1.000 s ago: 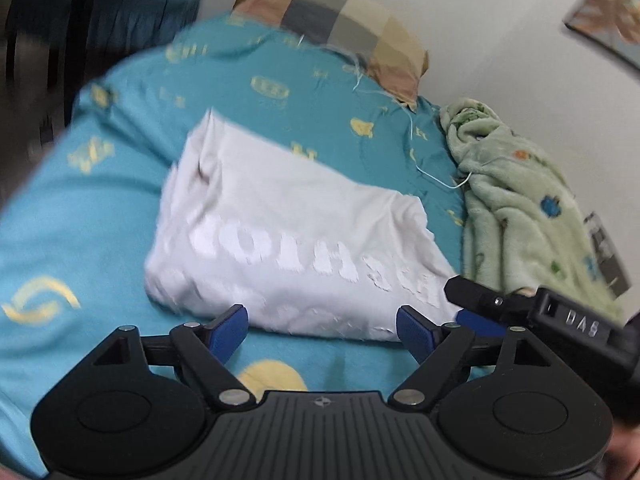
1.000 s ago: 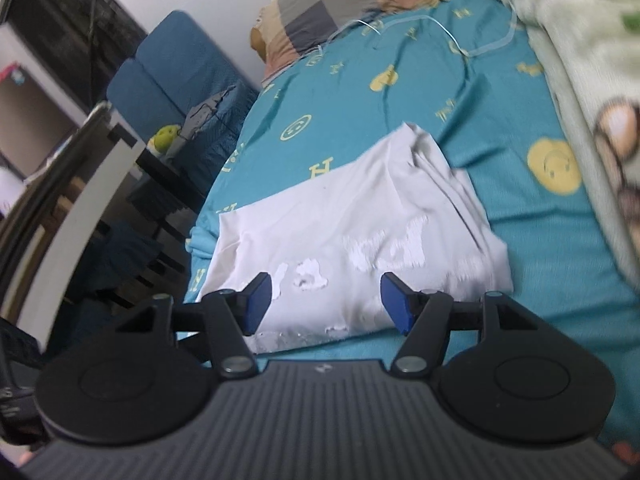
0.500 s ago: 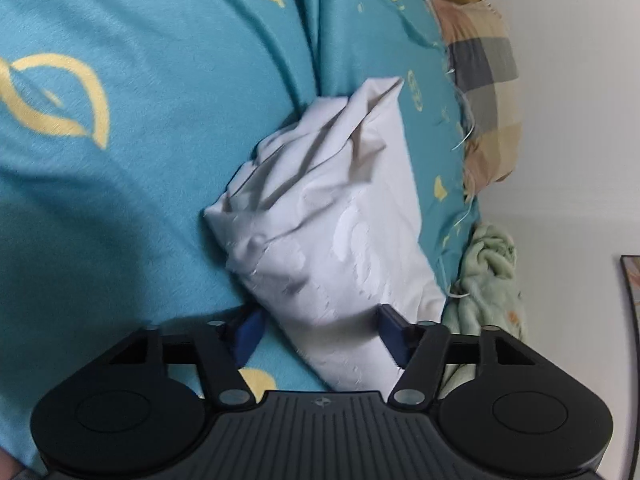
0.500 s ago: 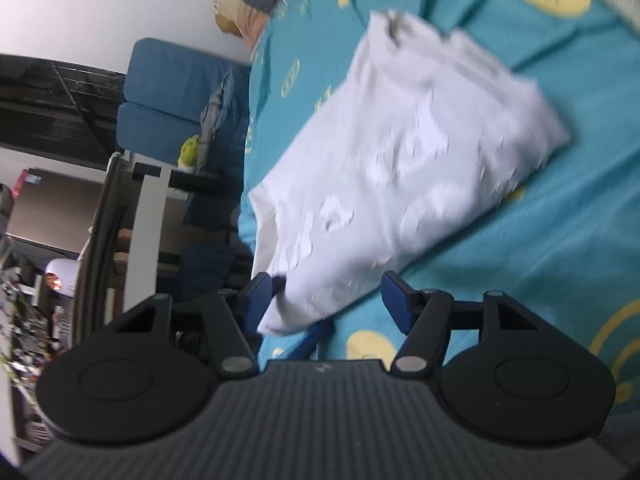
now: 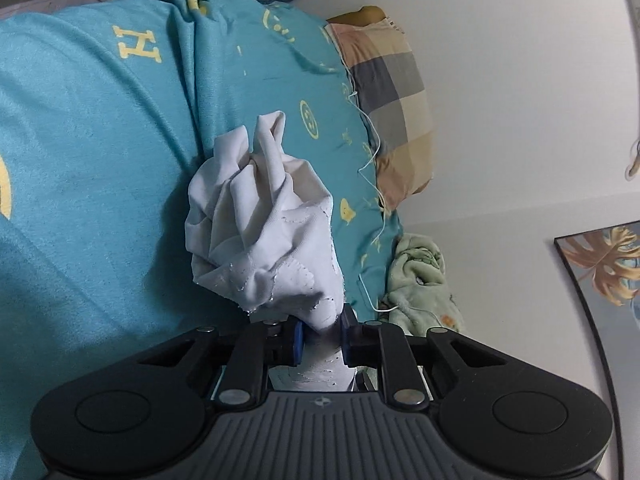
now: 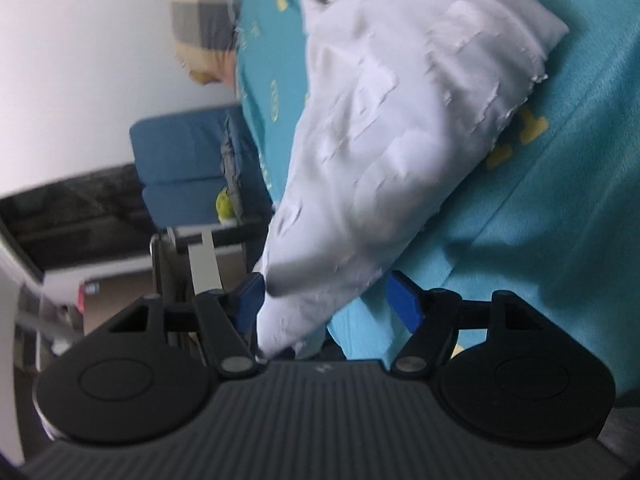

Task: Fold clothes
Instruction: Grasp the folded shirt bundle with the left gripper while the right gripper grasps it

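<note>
A second ago the white shirt (image 5: 264, 240) lay flat, mid-bed (image 5: 80, 200). Now one end is pinched by the left gripper (image 5: 322, 336) and bunched; the right gripper (image 6: 324, 304) is wide open around the other, nothing held yet.

The left gripper (image 5: 321, 340) pinches a corner of the white shirt (image 5: 268, 236); the cloth bunches over the teal bed (image 5: 92, 184); a checked pillow (image 5: 394, 104) lies beyond.
</note>
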{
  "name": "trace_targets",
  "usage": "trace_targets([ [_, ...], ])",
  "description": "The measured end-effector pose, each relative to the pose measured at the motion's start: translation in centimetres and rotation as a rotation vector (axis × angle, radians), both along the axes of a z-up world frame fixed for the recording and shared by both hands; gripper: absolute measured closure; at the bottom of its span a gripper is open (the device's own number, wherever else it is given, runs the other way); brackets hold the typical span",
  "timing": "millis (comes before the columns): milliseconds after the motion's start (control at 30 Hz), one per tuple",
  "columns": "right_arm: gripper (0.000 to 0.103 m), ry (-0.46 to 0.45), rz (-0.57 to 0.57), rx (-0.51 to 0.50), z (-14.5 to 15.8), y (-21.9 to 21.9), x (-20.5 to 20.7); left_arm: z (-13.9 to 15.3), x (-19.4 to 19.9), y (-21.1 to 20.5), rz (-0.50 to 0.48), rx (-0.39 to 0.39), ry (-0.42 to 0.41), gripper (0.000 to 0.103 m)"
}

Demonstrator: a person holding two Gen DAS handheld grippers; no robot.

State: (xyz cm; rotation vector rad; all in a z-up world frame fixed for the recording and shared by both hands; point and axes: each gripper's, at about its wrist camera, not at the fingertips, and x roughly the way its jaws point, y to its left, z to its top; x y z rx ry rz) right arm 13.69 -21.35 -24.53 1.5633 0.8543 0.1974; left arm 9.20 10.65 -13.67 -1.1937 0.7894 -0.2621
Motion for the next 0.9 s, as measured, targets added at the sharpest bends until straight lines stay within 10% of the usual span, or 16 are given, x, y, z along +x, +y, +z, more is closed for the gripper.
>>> trace_targets([
  [400, 0.044, 0.05, -0.256, -0.147, -0.3, -3.9, -1.4, -2.0, 0.3, 1.6, 0.035, -0.042, 0.074, 0.082],
  [500, 0.074, 0.035, -0.22, -0.201, 0.1, -3.6, -1.2, -2.8, 0.6, 1.7, 0.041, -0.052, 0.119, 0.053],
  [633, 0.08, 0.024, -0.165, -0.267, 0.6, -3.3, -0.9, -3.5, 1.5, 0.8, -0.004, -0.021, 0.168, 0.037],
  [733, 0.082, -0.001, -0.145, -0.286, 0.9, -3.6, -1.5, -3.8, 1.9, 0.6, 0.004, -0.026, 0.169, 0.037],
  [900, 0.084, -0.05, -0.134, -0.29, 2.1, -3.5, -1.9, -4.4, 1.5, 1.5, 0.05, -0.066, 0.158, 0.075],
])
